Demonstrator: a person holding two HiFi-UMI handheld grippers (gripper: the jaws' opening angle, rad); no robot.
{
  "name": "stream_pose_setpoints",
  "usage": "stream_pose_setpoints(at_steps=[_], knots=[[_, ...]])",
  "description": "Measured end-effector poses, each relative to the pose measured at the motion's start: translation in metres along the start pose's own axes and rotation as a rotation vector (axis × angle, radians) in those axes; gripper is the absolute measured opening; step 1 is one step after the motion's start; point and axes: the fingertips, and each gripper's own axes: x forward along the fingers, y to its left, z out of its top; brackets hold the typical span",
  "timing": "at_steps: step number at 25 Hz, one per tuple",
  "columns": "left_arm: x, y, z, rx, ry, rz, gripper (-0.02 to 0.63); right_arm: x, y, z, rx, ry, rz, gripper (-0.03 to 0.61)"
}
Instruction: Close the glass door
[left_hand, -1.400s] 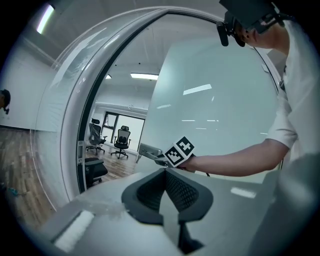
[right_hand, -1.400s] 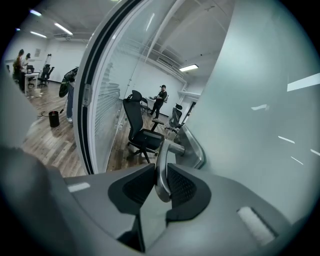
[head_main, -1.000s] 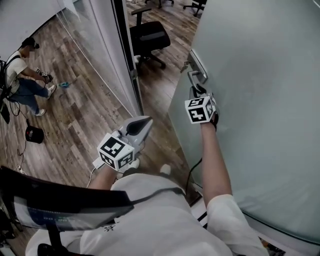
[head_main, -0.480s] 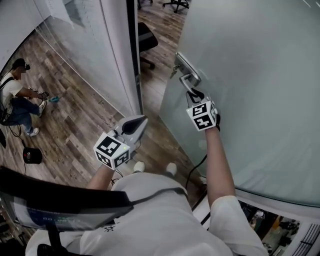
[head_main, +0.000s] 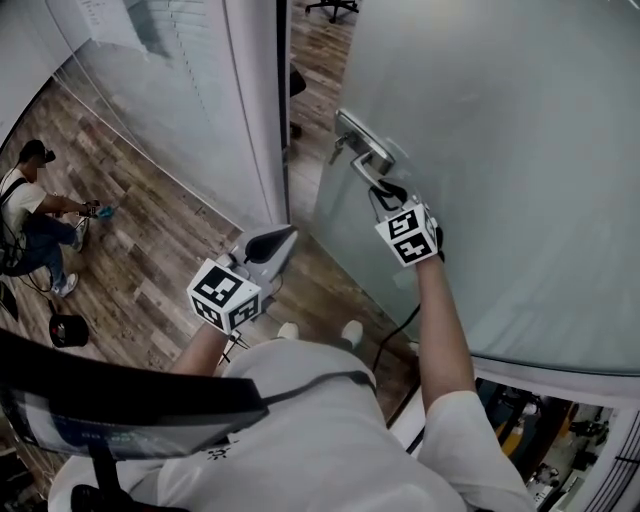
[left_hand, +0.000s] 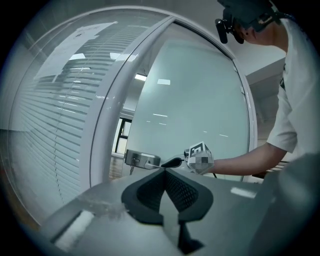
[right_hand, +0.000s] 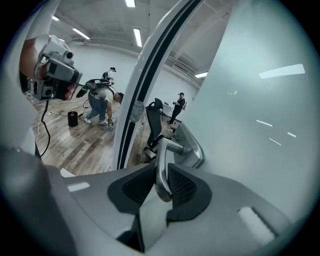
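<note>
The frosted glass door (head_main: 500, 150) stands ajar at the right, close to the white door frame (head_main: 262, 110). Its metal lever handle (head_main: 362, 152) sits near the door's edge. My right gripper (head_main: 385, 192) is shut on that lever; in the right gripper view the lever (right_hand: 162, 170) runs down between the two black pads (right_hand: 186, 186), which press on it. My left gripper (head_main: 285, 237) hangs shut and empty, lower left of the handle, in front of the gap. In the left gripper view its closed jaws point at the handle plate (left_hand: 141, 159) and the door (left_hand: 195, 100).
A glass partition with blinds (head_main: 170, 90) runs left of the frame. A person (head_main: 35, 215) crouches on the wooden floor far left, next to a black bin (head_main: 68, 330). A black office chair (head_main: 296, 80) shows through the gap. A dark chair back (head_main: 120, 400) is at the bottom left.
The door has swung toward the frame, so the gap is narrower and less of the office chair shows. My right gripper stayed on the lever and moved with it; the left gripper shifted along.
</note>
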Motion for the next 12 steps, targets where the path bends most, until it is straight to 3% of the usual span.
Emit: stream_pose_setpoints(at_steps=[12], knots=[[-0.003, -0.006, -0.011, 0.011, 0.011, -0.028, 0.005, -0.018, 0.035, -0.008, -0.002, -0.022, 0.035, 0.092]])
